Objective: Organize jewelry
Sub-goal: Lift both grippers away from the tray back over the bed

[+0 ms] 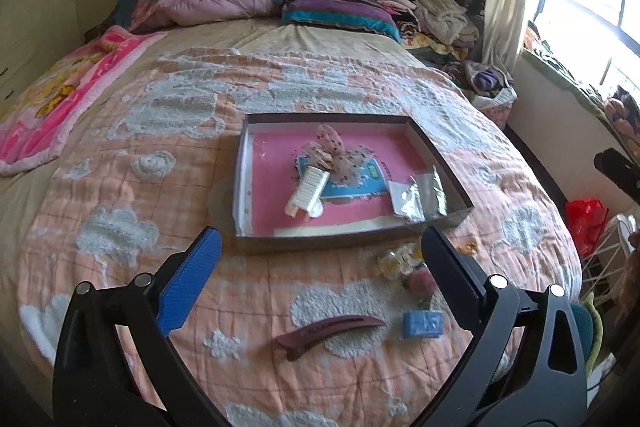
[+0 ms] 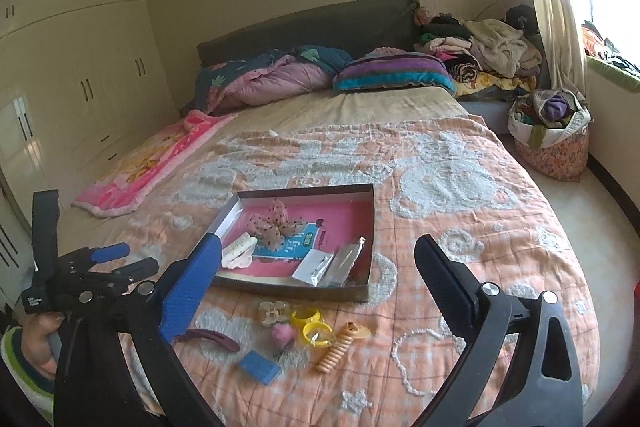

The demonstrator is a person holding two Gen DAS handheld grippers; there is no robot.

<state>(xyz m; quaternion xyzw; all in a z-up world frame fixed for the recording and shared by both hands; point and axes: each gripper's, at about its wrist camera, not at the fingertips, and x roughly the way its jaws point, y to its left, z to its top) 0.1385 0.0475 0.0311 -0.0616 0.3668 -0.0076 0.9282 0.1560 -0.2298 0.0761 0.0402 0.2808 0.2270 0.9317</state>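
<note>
Risks first. Both tools are wide apart and empty: left tool [image 1: 320,267] hangs over the near edge of the bed, right tool [image 2: 318,267] likewise, nothing between the pads of either.

Where the task's things are: box [image 2: 366,215] sits mid-bed on the orange quilt [image 2: 480,227]. Already inside it: fabric bow [image 2: 278,225], white claw clip [image 2: 240,251], foil packets [image 2: 332,265]. Loose on the quilt, just in front of the box: maroon hair clip [image 1: 328,333], blue case [image 1: 423,324], pink ball [image 2: 282,334], two yellow rings [image 2: 314,325], orange spiral tie [image 2: 338,349], pale clear clip [image 2: 274,311].

What could go wrong, my read:
- Quilt is soft and tufted. Pressing down for the flat hair clip probably pinches fabric with it, or pushes it into the pile.
- Rings, ball and clear clip lie touching or nearly so. Wide-open pads coming in there likely knock a neighbour or grab two at once.
- Ball is round, could squirt out and roll off the bed edge.
- Box rests on bedding, not a firm base. A bump on its near wall could tip or slide it.
- Left tool shows at the left of the right wrist view, so the two are near each other; collision is possible if both go for the same cluster.

Writing: blue card in the box [image 1: 352,183] carries a green label and large characters, too blurred to read. Small white text on the left tool's body in the right wrist view, not legible. No brand readable anywhere.
</note>
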